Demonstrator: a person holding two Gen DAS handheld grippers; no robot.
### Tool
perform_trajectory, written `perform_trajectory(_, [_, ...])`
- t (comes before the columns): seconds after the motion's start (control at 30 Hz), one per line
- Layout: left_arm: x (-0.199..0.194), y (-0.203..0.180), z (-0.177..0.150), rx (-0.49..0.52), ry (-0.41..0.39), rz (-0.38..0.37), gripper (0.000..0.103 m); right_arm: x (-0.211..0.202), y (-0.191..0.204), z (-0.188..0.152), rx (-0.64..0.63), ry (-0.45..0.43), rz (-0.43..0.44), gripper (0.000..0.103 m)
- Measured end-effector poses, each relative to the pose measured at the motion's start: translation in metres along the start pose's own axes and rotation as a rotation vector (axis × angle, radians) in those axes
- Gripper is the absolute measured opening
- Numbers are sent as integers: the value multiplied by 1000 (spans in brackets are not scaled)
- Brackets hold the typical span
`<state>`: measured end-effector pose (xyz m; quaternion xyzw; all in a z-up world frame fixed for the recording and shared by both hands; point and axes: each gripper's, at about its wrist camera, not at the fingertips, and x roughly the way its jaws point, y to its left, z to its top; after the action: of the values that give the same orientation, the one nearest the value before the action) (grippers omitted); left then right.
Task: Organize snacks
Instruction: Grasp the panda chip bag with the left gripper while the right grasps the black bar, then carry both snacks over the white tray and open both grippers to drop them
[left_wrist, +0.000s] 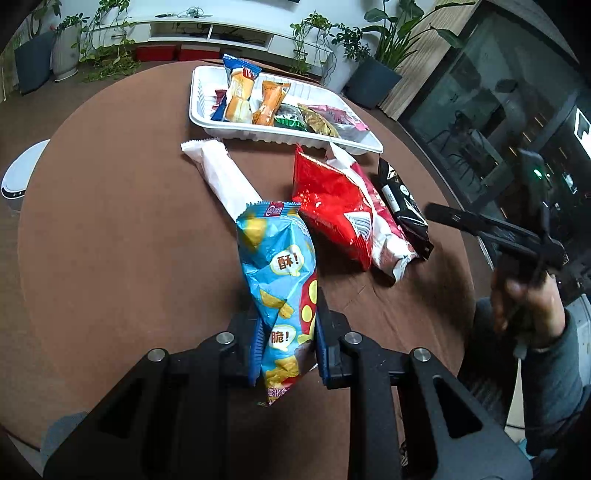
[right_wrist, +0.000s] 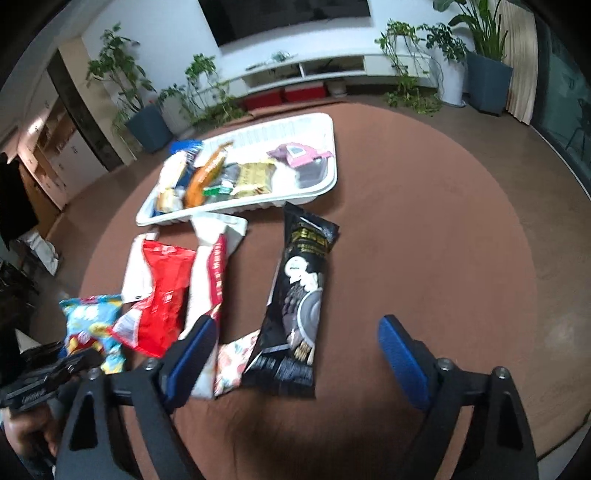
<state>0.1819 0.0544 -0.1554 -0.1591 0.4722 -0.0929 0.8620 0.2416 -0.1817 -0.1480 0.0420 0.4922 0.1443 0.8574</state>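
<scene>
Left wrist view: left hand-held gripper (left_wrist: 284, 343) clamped on the lower end of a blue chip bag (left_wrist: 279, 273), apparently mid-pickup. Beyond, a white packet (left_wrist: 221, 173), red bag (left_wrist: 332, 206) and black packet (left_wrist: 404, 206) loose on the round brown desk (left_wrist: 110, 221); white tray (left_wrist: 229, 129) of snacks near the far edge. Next, probably: carry over, set in the tray.

Right wrist view: right hand-held gripper (right_wrist: 295, 354) spread wide, empty, hovering over the black packet (right_wrist: 299, 306). Likely next: lower, close on it. Potted plants (right_wrist: 199, 88) and a low white cabinet (right_wrist: 314, 70) behind.
</scene>
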Motion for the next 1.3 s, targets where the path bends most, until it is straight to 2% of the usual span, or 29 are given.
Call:
perform_trajectory(0.07, [0, 0, -2, -2, 2, -5, 21, 11, -1, 6, 8, 25, 14, 85])
perform_trajectory(0.1, [1, -1, -2, 0, 2, -8, 21, 15, -1, 8, 12, 35, 6, 80])
perform_trajectory(0.27, [3, 0, -2, 0, 10, -16, 21, 32, 7, 15, -24, 69, -38, 75])
perform_trajectory(0.4, [4, 3, -1, -6, 11, -19, 21, 44, 9, 14, -40, 106, -56, 66])
perform_trajectory(0.53, [8, 4, 0, -9, 14, -23, 21, 44, 11, 11, -62, 90, -76, 63])
perform_trajectory(0.63, [9, 4, 0, -9, 13, -27, 21, 43, 11, 11, -79, 90, -94, 55])
perform_trajectory(0.7, [8, 4, 0, -9, 12, -28, 21, 43, 11, 11, -86, 90, -100, 45])
perform_trajectory(0.87, [7, 6, 0, -15, 8, -26, 21, 43, 14, 10, -111, 87, -111, 40])
perform_trajectory(1.03, [5, 5, 0, -16, 1, -28, 21, 35, 13, 7, -103, 68, -94, 24])
perform_trajectory(1.3, [1, 4, 2, -14, -11, -34, 21, 9, -1, 3, -31, 21, -32, 23])
